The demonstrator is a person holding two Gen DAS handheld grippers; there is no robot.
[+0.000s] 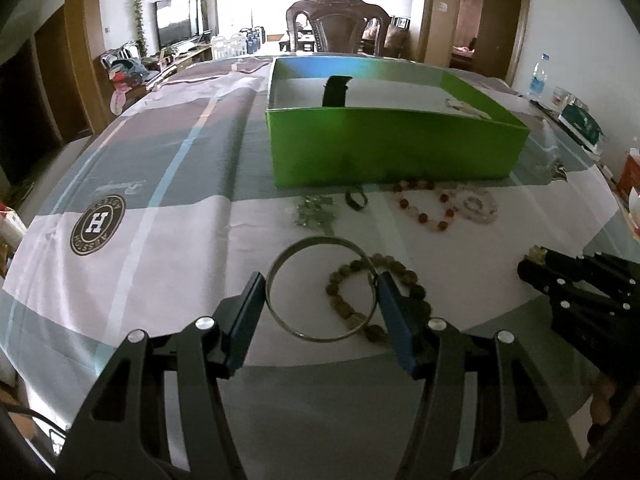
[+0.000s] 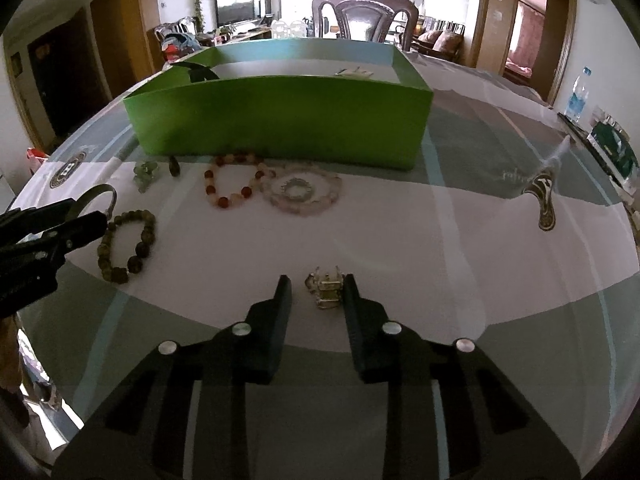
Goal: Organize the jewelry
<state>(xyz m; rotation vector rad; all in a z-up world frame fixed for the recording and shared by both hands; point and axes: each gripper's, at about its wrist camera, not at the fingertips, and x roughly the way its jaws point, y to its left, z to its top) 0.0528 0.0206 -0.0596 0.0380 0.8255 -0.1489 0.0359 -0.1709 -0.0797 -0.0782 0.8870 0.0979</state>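
On the grey-and-white checked tablecloth (image 1: 192,240), near of the green cardboard box (image 1: 384,144), I am closing my left gripper (image 1: 322,292) across the thin silver metal bangle (image 1: 320,288), flat between its fingers, while my right gripper (image 2: 316,292), parted, is straddling a small gold-and-clear ring (image 2: 326,290).

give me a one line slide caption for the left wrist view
Left gripper clasps a silver bangle above a dark bead bracelet, green box waiting behind.

We counted three beaded bracelets: one of dark olive beads (image 2: 127,242), one of red and pale beads (image 2: 236,180), one of clear beads (image 2: 304,194). There was one metal bangle (image 1: 322,288), one green box (image 2: 280,120), one small gold clip (image 2: 326,290), and two tools (image 1: 320,280) (image 2: 316,286).
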